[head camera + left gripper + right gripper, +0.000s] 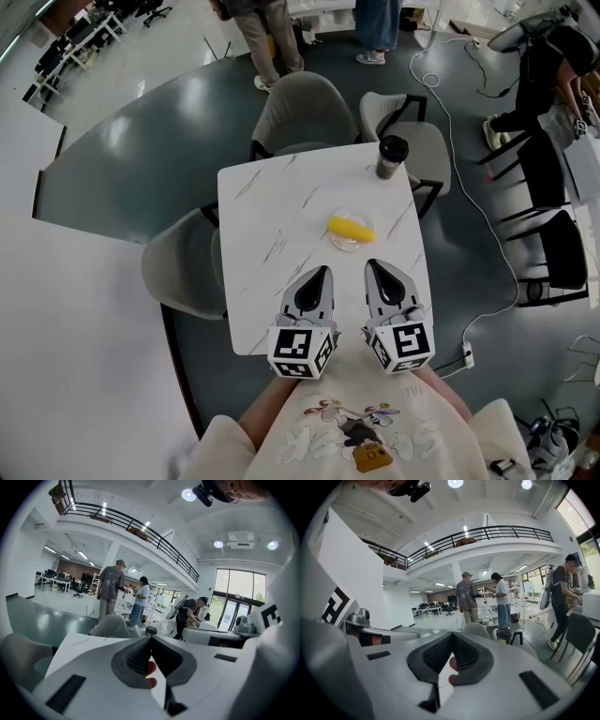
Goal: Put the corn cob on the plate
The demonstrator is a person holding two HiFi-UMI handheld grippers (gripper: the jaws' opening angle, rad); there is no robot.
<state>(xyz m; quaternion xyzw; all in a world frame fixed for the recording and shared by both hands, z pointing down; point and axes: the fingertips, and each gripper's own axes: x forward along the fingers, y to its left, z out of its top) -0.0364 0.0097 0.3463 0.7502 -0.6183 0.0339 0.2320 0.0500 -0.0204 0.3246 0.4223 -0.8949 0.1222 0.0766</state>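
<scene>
The yellow corn cob [351,228] lies on a small clear plate [343,245] right of the middle of the white marble table [262,216]. Both grippers hover side by side over the table's near edge, pointing at the plate and apart from it. My left gripper [323,273] is shut with nothing in it; in the left gripper view its jaws [151,637] meet at the tips. My right gripper [371,266] is likewise shut and empty, with its jaws [452,633] closed in the right gripper view. The corn is hidden in both gripper views.
A dark cup with a black lid [391,157] stands at the table's far right corner. Grey chairs [302,112] ring the table at the far side and the left. People stand beyond [272,37], and a white cable [469,169] runs over the floor at the right.
</scene>
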